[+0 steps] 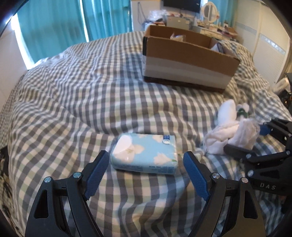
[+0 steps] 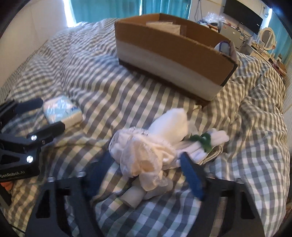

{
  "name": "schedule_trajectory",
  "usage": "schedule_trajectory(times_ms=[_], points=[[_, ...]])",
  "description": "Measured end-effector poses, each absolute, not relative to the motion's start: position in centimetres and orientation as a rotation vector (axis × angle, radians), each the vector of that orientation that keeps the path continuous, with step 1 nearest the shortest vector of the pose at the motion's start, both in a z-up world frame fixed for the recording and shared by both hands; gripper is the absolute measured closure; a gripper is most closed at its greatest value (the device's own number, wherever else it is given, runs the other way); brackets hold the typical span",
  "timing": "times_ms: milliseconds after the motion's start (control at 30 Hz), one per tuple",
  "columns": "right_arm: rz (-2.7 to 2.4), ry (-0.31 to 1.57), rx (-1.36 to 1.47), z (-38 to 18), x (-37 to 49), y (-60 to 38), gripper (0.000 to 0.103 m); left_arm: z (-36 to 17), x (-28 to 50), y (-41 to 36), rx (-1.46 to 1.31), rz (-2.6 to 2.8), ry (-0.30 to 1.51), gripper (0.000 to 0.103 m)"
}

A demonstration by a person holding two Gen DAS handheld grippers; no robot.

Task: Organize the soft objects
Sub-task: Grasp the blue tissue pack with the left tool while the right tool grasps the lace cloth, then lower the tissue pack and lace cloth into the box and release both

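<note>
A light blue tissue pack (image 1: 144, 153) lies on the checked bed. My left gripper (image 1: 146, 158) is open, its blue pads either side of the pack's near end, not closed on it. The pack also shows in the right wrist view (image 2: 62, 114). A white plush toy in a lacy dress (image 2: 151, 151) with a green ribbon lies on the bed; it also shows in the left wrist view (image 1: 231, 134). My right gripper (image 2: 144, 162) is open with its fingers around the toy's body. A cardboard box (image 1: 188, 60), also in the right wrist view (image 2: 173, 58), stands behind with items inside.
The grey and white checked duvet (image 1: 82, 102) is rumpled, with a raised fold at the right (image 2: 255, 113). Turquoise curtains (image 1: 54, 27) hang behind the bed. A cluttered dresser with a round mirror (image 1: 209, 11) stands at the back.
</note>
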State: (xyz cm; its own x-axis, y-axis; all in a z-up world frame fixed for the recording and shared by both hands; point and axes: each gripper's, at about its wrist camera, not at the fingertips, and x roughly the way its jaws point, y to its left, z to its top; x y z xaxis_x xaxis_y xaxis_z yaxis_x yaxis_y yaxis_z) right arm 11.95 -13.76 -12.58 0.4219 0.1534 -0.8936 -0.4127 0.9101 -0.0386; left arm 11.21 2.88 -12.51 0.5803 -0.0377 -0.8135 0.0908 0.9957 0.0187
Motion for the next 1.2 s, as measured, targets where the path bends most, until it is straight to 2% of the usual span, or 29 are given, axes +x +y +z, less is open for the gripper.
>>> schedule_trajectory(times_ms=[100,133,200,333,433,467,633,900,1200], points=[[0.363,1.082,-0.26,-12.5,11.7,-14.0,0.07,-12.7,11.4,3.0,0.061,-0.068,0.961,0.018],[0.367,1.074,-0.25,-12.2,11.7,-14.2,0.075,-12.9,11.6,3.1,0.052,-0.067,0.973,0.018],[0.394,1.02,-0.214,-10.9,11.3,-14.8,0.078,-13.2,12.1,3.6,0.036,-0.055,0.99,0.018],[0.39,0.936,-0.206,-8.7,10.9,-15.4,0.079,-14.2,13.0,4.4,-0.014,-0.041,1.03,0.021],[0.396,0.932,-0.186,-8.4,11.1,-15.7,0.079,-14.9,13.8,4.3,-0.02,-0.04,1.057,0.022],[0.396,0.934,-0.181,-8.4,11.1,-15.8,0.079,-15.1,13.9,4.2,-0.017,-0.039,1.058,0.028],[0.394,0.937,-0.176,-8.4,11.2,-16.1,0.079,-14.6,13.6,3.7,0.005,-0.049,1.023,0.03],[0.39,0.89,-0.14,-6.1,11.3,-17.4,0.079,-9.8,12.3,2.8,-0.004,-0.097,0.918,0.031],[0.341,0.727,-0.132,1.6,15.2,-20.0,0.079,-2.0,14.8,-0.2,0.028,-0.169,0.77,0.031]])
